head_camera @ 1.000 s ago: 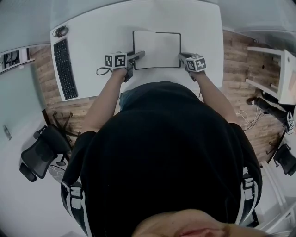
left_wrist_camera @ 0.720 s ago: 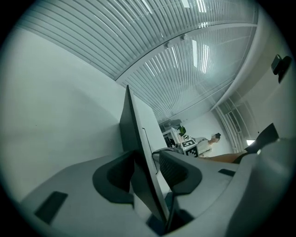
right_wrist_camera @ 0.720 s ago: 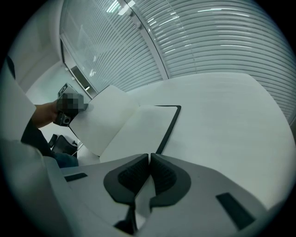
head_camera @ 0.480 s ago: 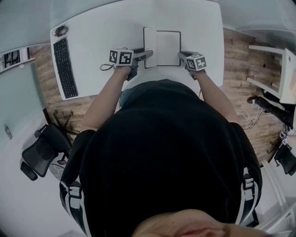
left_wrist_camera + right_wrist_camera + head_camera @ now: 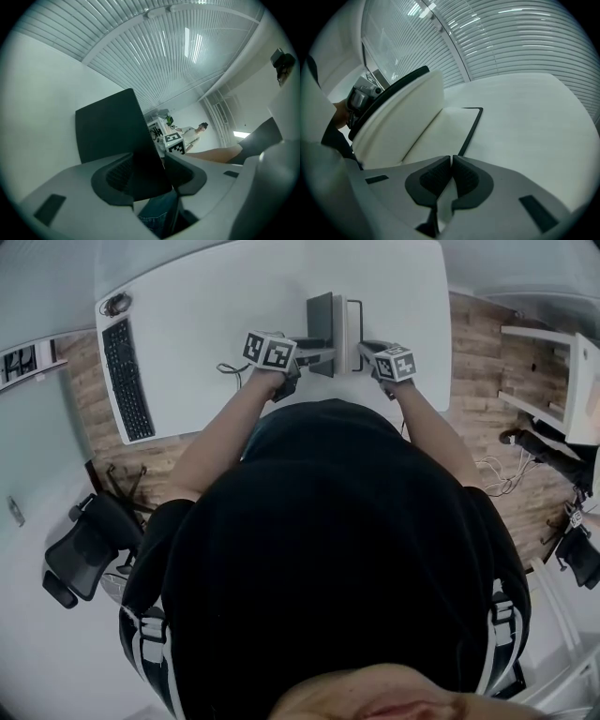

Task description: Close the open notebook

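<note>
The white counter stands on a wood-plank floor. The notebook lies mid-counter, half closed. Its black left cover stands nearly upright and its right half lies flat. The left tool has just been opening; its jaws stand wide with the cover between them. The right tool has its jaws together at the notebook's near right corner. A keyboard lies well apart, at left.
</note>
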### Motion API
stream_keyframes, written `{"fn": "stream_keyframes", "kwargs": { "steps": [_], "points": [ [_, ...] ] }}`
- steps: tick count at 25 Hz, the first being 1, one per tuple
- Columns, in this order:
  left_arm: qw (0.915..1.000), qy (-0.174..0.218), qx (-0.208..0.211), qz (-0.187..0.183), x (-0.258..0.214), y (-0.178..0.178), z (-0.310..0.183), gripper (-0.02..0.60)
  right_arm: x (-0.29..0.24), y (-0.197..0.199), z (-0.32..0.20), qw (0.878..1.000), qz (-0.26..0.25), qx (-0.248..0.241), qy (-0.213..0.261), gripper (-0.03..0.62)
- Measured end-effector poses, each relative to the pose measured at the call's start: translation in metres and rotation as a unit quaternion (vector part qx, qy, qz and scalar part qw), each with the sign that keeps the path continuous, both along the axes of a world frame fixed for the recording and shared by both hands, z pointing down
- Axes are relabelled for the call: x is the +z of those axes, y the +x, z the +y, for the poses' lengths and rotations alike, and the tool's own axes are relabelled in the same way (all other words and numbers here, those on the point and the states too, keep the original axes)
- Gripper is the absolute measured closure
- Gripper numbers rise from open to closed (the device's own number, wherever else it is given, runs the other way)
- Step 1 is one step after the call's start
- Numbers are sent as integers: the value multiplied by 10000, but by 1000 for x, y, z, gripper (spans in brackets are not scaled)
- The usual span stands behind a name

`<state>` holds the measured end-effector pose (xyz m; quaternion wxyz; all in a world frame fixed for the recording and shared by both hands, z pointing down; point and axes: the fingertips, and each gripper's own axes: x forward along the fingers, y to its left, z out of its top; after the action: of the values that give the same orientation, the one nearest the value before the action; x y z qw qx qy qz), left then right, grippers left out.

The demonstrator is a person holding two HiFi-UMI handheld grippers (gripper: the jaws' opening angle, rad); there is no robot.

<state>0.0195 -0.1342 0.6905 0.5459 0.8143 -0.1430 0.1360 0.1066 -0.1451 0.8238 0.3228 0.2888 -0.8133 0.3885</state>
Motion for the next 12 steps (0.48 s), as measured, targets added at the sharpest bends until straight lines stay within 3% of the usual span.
{"fn": "stream_keyframes", "kwargs": {
  "steps": [4, 12],
  "points": [
    [9996, -117, 239, -22, 8, 12, 14, 370, -2, 4, 1, 10000, -28, 49, -9, 549],
    [9993, -294, 174, -152, 24, 0, 24, 370, -3, 1, 4, 9998, -185, 77, -47, 549]
  ]
}}
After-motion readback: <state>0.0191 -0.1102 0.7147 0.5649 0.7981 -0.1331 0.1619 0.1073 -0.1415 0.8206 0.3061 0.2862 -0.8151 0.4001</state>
